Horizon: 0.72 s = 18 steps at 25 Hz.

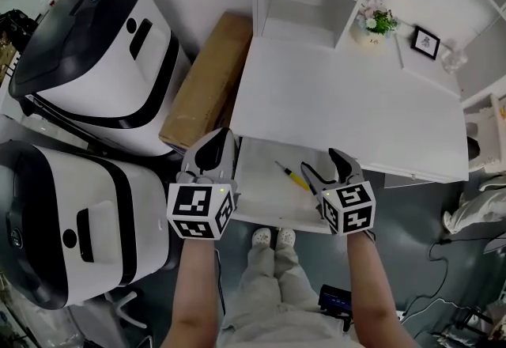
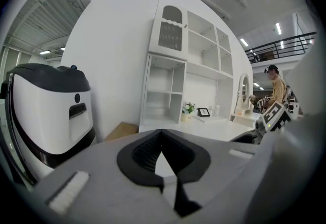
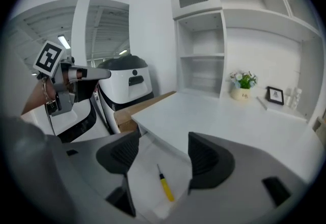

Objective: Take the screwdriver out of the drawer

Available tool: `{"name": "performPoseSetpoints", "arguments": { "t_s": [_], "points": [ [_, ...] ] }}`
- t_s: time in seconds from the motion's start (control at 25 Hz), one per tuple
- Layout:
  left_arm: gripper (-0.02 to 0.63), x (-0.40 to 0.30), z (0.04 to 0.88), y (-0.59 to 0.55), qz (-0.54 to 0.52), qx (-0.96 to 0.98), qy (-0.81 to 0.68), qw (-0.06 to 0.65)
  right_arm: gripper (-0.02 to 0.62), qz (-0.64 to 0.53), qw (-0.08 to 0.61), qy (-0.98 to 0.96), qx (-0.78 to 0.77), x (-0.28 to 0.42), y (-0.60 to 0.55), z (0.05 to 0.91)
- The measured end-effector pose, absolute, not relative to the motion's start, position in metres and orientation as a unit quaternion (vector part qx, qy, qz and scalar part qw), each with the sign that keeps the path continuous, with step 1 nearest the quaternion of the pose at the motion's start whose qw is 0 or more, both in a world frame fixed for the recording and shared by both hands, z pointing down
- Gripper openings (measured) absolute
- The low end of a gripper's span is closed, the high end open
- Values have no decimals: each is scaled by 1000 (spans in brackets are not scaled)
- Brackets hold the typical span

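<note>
I see the desk [image 1: 348, 101] smooth, white and matt, the screwdriver [image 1: 294, 175] with yellow plastic handle and thin metal shaft, the box [image 1: 207, 77] matt brown cardboard

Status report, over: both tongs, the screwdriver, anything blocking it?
Left tongs shut, empty. Right tongs open, pointed at the drawer. Screwdriver lies loose in the open drawer, untouched. Nothing blocks it.

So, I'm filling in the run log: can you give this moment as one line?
drawer open | screwdriver lying inside, untouched | right hand-held gripper open, pointed at screwdriver | left hand-held gripper shut, empty
</note>
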<state>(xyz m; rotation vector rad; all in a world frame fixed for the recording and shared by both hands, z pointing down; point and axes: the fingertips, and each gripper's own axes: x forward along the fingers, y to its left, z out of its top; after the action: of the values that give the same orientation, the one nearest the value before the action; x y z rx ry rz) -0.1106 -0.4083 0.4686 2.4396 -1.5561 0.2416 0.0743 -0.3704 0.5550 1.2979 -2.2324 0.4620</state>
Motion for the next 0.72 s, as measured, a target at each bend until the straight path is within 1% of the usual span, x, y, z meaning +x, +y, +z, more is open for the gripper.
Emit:
{"name": "performPoseSetpoints", "arguments": {
  "t_s": [0.32, 0.56, 0.72],
  "points": [
    [9, -106, 516, -410, 112, 825, -532, 153, 307, 212, 324, -815, 431, 70, -371, 635],
    [9, -107, 537, -413, 127, 823, -530, 163, 305, 240, 383, -804, 386, 62, -367, 699],
    [9, -110, 545, -416, 133, 820, -530, 168, 283, 256, 421, -792, 361, 60, -362, 736]
  ]
}}
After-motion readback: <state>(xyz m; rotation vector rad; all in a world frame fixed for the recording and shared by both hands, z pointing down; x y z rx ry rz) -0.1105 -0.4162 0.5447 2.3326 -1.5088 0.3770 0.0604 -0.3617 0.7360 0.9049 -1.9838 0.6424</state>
